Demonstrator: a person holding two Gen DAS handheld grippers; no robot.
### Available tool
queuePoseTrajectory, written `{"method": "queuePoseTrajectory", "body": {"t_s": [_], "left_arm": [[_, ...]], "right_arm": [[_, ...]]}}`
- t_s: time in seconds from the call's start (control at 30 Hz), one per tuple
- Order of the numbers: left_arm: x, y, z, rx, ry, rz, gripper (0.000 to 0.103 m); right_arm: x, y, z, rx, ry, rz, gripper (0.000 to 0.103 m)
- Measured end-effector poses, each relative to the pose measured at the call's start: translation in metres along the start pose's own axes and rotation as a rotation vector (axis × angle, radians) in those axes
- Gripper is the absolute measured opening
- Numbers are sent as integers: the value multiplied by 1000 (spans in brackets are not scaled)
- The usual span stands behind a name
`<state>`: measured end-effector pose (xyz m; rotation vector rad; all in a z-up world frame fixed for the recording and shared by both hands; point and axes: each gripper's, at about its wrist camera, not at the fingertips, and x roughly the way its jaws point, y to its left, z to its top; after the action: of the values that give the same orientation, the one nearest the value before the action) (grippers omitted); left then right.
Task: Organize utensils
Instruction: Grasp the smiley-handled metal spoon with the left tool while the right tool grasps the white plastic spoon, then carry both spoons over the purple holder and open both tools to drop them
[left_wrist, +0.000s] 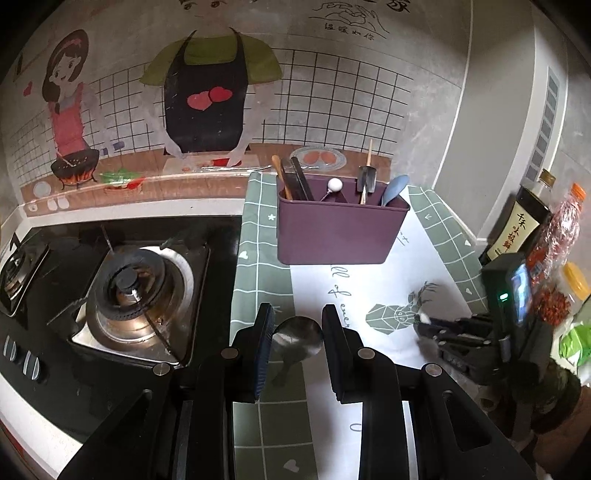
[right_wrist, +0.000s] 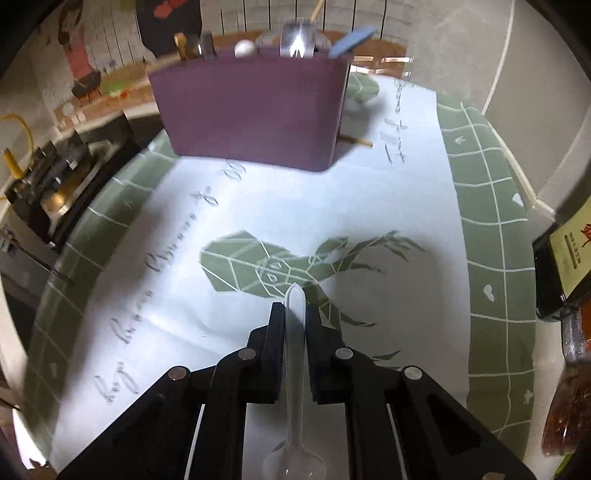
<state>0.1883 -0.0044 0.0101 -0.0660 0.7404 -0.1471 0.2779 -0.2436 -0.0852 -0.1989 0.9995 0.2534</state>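
Two tongs: left grips steel spoon, right clear plastic spoon.

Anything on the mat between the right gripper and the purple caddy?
No. In the right wrist view, only bare printed mat lies between the right gripper, shut on a clear spoon, and the purple caddy.

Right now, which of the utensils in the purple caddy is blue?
The blue spoon at the caddy's right end, bowl up. The others are wooden, black, metal or white-tipped.
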Motion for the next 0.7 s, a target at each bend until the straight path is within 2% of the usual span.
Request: {"method": "queuePoseTrajectory", "body": {"t_s": [0.23, 0.4, 0.53, 0.7], "left_arm": [[-6, -11, 14, 16, -8, -46, 28], [-15, -19, 39, 20, -44, -90, 28], [-30, -24, 86, 35, -114, -125, 28], [-52, -30, 157, 56, -254, -142, 28]], "right_arm": [[-76, -25, 11, 76, -168, 80, 10], [-124, -38, 32, 132, -295, 121, 10], [-160, -40, 68, 117, -405, 109, 10], [-216, -39, 132, 89, -615, 77, 11]]}}
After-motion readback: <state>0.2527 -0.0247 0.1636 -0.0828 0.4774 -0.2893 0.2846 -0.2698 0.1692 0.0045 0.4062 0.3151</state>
